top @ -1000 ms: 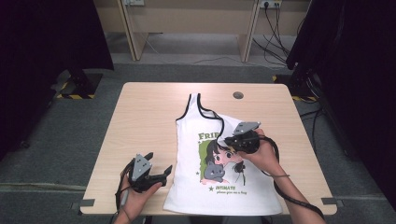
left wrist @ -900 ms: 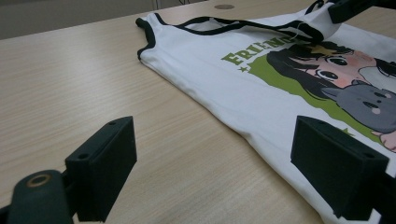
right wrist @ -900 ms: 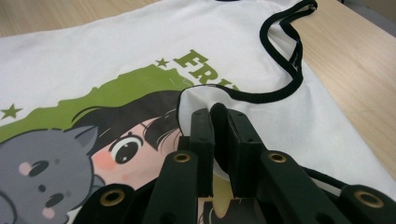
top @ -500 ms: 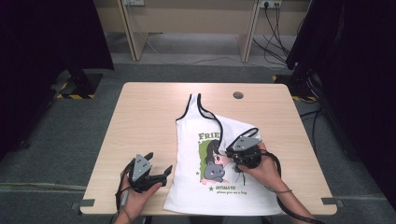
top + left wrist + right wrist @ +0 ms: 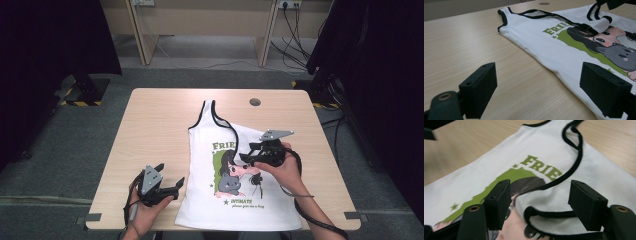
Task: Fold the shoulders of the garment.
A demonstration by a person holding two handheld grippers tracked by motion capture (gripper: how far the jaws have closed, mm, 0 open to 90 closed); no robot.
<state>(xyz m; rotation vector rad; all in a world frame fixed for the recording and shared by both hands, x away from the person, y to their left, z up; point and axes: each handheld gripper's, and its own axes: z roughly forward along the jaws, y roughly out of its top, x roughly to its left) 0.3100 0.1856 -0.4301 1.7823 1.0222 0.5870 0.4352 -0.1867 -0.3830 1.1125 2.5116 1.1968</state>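
A white tank top [image 5: 235, 205] with black trim and a green and pink cartoon print lies flat on the wooden table [image 5: 150, 125]. Its right strap [image 5: 554, 216] is folded inward over the print. My right gripper [image 5: 246, 159] hovers just above that strap. Its jaws have just been opening and now stand apart, with the strap [image 5: 599, 23] lying loose between them [image 5: 539, 202], untouched by the pads. My left gripper [image 5: 170, 176] rests open on bare wood beside the shirt's lower left hem [image 5: 541, 82]. Only table and the shirt's edge [image 5: 554, 45] lie ahead of it.
A round dark grommet [image 5: 255, 102] is set in the table behind the shirt. Bare wood stretches left of the shirt. Desk legs and cables stand on the floor beyond the far edge, with dark equipment at both sides.
My right gripper, shut on the strap before, has shifted slightly over the print and its jaws have parted, leaving the strap lying there. The left gripper has kept still.
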